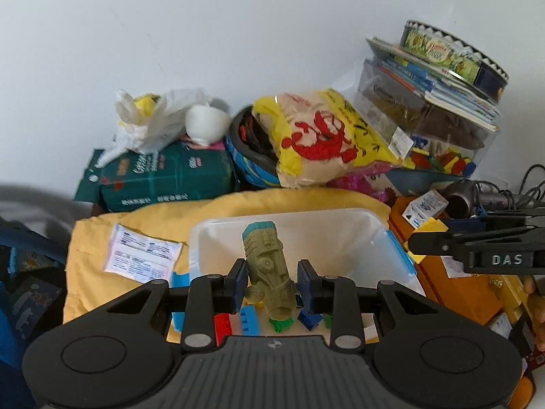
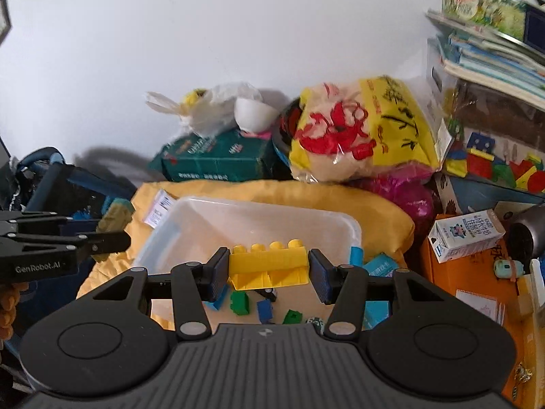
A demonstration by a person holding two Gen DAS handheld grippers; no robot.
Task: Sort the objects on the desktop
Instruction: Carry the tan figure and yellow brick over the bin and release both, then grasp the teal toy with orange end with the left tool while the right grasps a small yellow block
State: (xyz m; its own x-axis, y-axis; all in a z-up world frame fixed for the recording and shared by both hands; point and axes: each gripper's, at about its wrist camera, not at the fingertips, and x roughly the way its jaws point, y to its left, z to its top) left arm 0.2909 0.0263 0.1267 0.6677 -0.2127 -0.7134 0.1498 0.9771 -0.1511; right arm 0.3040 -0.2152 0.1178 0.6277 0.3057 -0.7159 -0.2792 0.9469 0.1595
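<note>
My left gripper (image 1: 271,283) is shut on an olive-green toy cylinder with a teal top (image 1: 269,272), held tilted above a clear plastic bin (image 1: 391,238). My right gripper (image 2: 269,272) is shut on a long yellow building brick (image 2: 269,266), held level above the same bin (image 2: 163,235). Small loose bricks, blue, green and red, lie below the grippers (image 2: 240,303). In the right wrist view the left gripper (image 2: 112,240) shows at the left edge with the olive toy (image 2: 114,216). In the left wrist view the right gripper (image 1: 422,242) shows at the right with the yellow brick (image 1: 434,225).
The bin sits on a yellow cloth (image 1: 153,218). A white sachet (image 1: 143,255) lies left of it. Behind are a green package (image 1: 163,173), a yellow snack bag (image 1: 323,139), and stacked books with a tin (image 1: 453,54). A milk carton (image 2: 466,235) stands on an orange box at right.
</note>
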